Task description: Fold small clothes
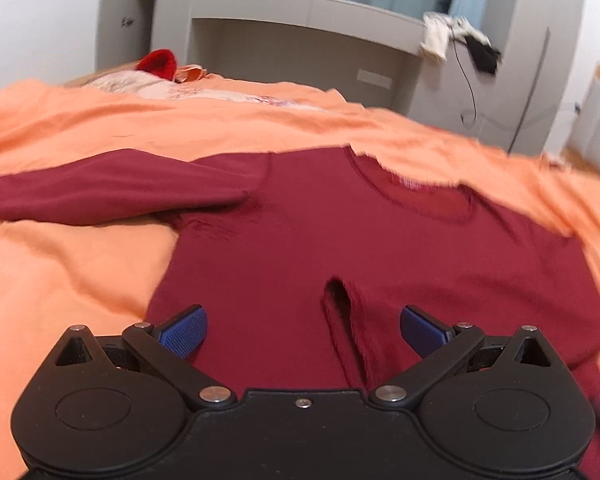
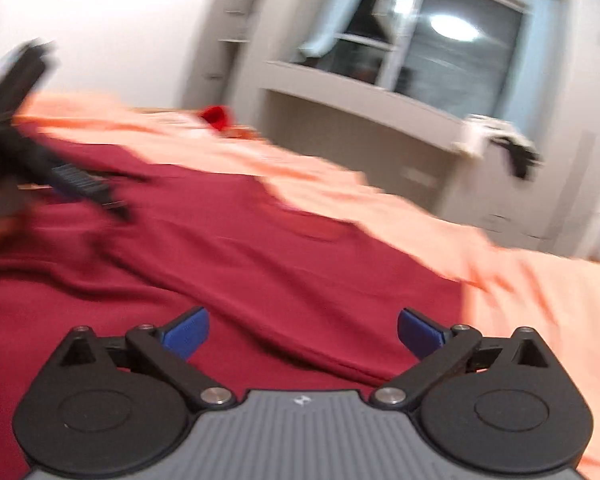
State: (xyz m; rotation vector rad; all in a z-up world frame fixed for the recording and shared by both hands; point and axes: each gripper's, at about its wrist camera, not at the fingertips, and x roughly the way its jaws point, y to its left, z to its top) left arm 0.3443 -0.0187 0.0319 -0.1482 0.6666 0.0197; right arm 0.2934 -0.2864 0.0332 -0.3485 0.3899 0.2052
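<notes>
Even indoor light, soft shadows. Ceiling lamp glare reflected in window (image 2: 452,36). Right wrist view heavily motion-blurred; left wrist view mostly sharp. Fisheye bending, dark corners.

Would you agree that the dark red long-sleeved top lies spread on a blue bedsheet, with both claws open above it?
Not quite: the bedsheet is orange, as the left wrist view shows. The dark red top does lie spread there, beneath the open left claw and right claw.
</notes>
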